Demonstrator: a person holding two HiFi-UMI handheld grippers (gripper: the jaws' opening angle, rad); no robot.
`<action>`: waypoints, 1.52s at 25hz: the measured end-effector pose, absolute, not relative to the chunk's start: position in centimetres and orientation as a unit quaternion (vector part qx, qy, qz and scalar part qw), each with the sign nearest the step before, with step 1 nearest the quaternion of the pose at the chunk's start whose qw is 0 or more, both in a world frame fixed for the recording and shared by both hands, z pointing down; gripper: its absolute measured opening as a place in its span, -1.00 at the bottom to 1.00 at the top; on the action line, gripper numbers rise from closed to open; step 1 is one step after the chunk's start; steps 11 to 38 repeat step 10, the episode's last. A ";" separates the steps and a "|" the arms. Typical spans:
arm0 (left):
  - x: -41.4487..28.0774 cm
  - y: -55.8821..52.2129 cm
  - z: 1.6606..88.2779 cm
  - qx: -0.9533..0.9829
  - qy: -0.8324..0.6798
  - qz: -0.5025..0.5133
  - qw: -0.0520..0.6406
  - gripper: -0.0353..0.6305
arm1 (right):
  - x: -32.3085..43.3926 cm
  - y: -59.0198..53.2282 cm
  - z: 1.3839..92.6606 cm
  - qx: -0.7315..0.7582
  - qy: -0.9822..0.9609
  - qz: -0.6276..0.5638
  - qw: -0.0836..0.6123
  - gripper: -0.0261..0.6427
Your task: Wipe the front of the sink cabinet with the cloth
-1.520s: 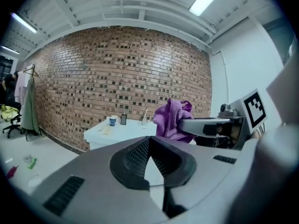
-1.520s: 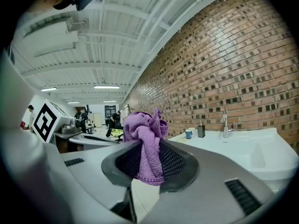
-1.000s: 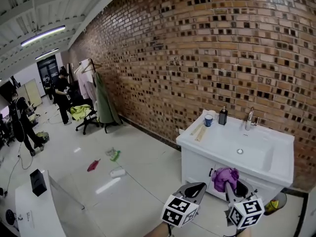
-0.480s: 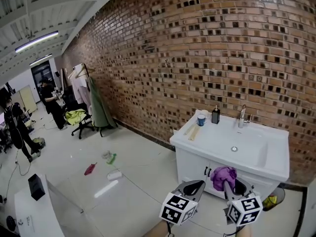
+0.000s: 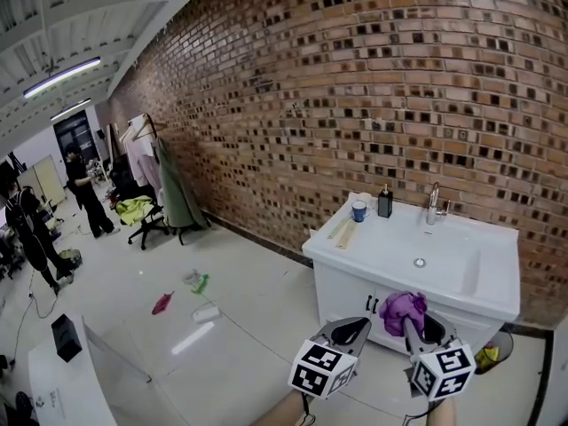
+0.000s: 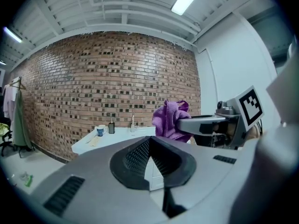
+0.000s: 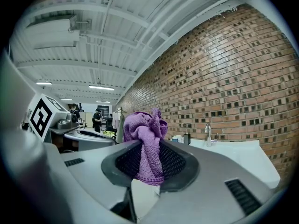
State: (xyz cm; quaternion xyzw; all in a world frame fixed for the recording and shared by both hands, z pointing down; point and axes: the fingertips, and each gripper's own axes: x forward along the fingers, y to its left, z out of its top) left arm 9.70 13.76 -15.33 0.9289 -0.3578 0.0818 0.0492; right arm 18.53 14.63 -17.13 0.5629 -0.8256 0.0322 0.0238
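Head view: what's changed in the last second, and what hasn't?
The sink cabinet has slid slightly left and up in the view, so the camera shifted; nothing was taken or released. The right gripper still clamps the purple cloth; the left gripper stays shut and empty.

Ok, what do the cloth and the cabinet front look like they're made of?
The cloth looks like soft purple terry or microfibre, going by its fuzzy pile and limp, bunched folds. The cabinet front looks like smooth white painted or laminated board, with a flat, even face. Which of the two cannot be told from here.
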 end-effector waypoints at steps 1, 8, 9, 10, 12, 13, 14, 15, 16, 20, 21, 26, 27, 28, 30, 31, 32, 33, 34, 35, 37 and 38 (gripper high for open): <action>9.8 13.7 -15.4 0.929 -0.357 0.082 0.048 -0.88 | 18.6 14.6 -17.1 0.563 -0.826 0.032 0.024 -0.64; 10.7 13.7 -15.4 0.931 -0.352 0.081 0.049 -0.88 | 19.4 14.4 -16.9 0.566 -0.823 0.032 0.027 -0.64; 10.8 13.6 -15.5 0.931 -0.352 0.082 0.048 -0.88 | 19.4 14.4 -17.0 0.566 -0.824 0.033 0.025 -0.64; 10.9 13.6 -15.5 0.932 -0.351 0.082 0.047 -0.88 | 19.5 14.4 -17.0 0.565 -0.824 0.033 0.023 -0.64; 10.9 13.6 -15.5 0.932 -0.351 0.082 0.047 -0.88 | 19.5 14.4 -17.0 0.565 -0.824 0.033 0.023 -0.64; 10.9 13.6 -15.5 0.932 -0.351 0.082 0.047 -0.88 | 19.5 14.4 -17.0 0.565 -0.824 0.033 0.023 -0.64; 10.9 13.6 -15.5 0.932 -0.351 0.082 0.047 -0.88 | 19.5 14.4 -17.0 0.565 -0.824 0.033 0.023 -0.64; 10.9 13.6 -15.5 0.932 -0.351 0.082 0.047 -0.88 | 19.5 14.4 -17.0 0.565 -0.824 0.033 0.023 -0.64; 10.9 13.6 -15.5 0.932 -0.351 0.082 0.047 -0.88 | 19.5 14.4 -17.0 0.565 -0.824 0.033 0.023 -0.64; 10.9 13.6 -15.5 0.932 -0.351 0.082 0.047 -0.88 | 19.5 14.4 -17.0 0.565 -0.824 0.033 0.023 -0.64; 10.9 13.6 -15.5 0.932 -0.351 0.082 0.047 -0.88 | 19.5 14.4 -17.0 0.565 -0.824 0.033 0.023 -0.64; 10.9 13.6 -15.5 0.932 -0.351 0.082 0.047 -0.88 | 19.5 14.4 -17.0 0.565 -0.824 0.033 0.023 -0.64; 10.9 13.6 -15.5 0.932 -0.351 0.082 0.047 -0.88 | 19.5 14.4 -17.0 0.565 -0.824 0.033 0.023 -0.64; 10.9 13.6 -15.5 0.932 -0.351 0.082 0.047 -0.88 | 19.5 14.4 -17.0 0.565 -0.824 0.033 0.023 -0.64; 10.9 13.6 -15.5 0.932 -0.351 0.082 0.047 -0.88 | 19.5 14.4 -17.0 0.565 -0.824 0.033 0.023 -0.64; 10.9 13.6 -15.5 0.932 -0.351 0.082 0.047 -0.88 | 19.5 14.4 -17.0 0.565 -0.824 0.033 0.023 -0.64; 10.9 13.6 -15.5 0.932 -0.351 0.082 0.047 -0.88 | 19.5 14.4 -17.0 0.565 -0.824 0.033 0.023 -0.64; 10.9 13.6 -15.5 0.932 -0.351 0.082 0.047 -0.88 | 19.5 14.4 -17.0 0.565 -0.824 0.033 0.023 -0.64; 10.9 13.6 -15.5 0.932 -0.351 0.082 0.047 -0.88 | 19.5 14.4 -17.0 0.565 -0.824 0.033 0.023 -0.64; 10.9 13.6 -15.5 0.932 -0.351 0.082 0.047 -0.88 | 19.5 14.4 -17.0 0.565 -0.824 0.033 0.023 -0.64; 10.9 13.6 -15.5 0.932 -0.351 0.082 0.047 -0.88 | 19.5 14.4 -17.0 0.565 -0.824 0.033 0.023 -0.64; 10.9 13.6 -15.5 0.932 -0.351 0.082 0.047 -0.88 | 19.5 14.4 -17.0 0.565 -0.824 0.033 0.023 -0.64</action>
